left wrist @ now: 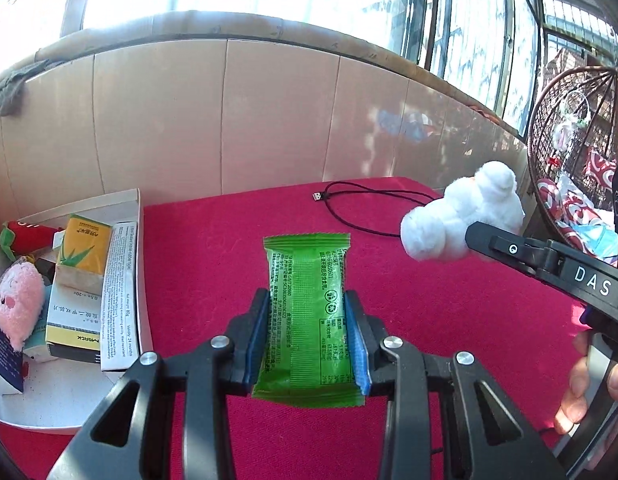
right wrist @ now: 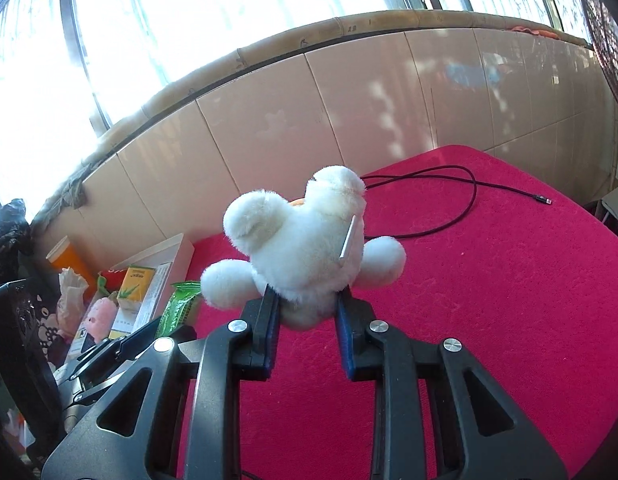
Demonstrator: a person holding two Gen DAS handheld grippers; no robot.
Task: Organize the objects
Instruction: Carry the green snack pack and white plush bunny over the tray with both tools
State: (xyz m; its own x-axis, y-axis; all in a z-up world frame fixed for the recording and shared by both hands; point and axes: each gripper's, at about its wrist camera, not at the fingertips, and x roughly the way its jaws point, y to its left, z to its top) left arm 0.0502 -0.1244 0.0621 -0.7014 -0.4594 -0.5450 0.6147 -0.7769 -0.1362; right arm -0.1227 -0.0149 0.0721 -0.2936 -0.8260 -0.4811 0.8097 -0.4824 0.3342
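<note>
My left gripper is shut on a green snack packet, held lengthwise between the blue pads above the red tablecloth. My right gripper is shut on a white plush toy, lifted off the cloth. In the left wrist view the white plush toy hangs at the right on the tip of the right gripper, with a person's hand behind it. In the right wrist view the green packet shows at the lower left.
A white open box at the table's left holds a yellow carton, a pink plush and other boxes. A black USB cable lies at the back. A tiled wall stands behind; a wicker chair is right.
</note>
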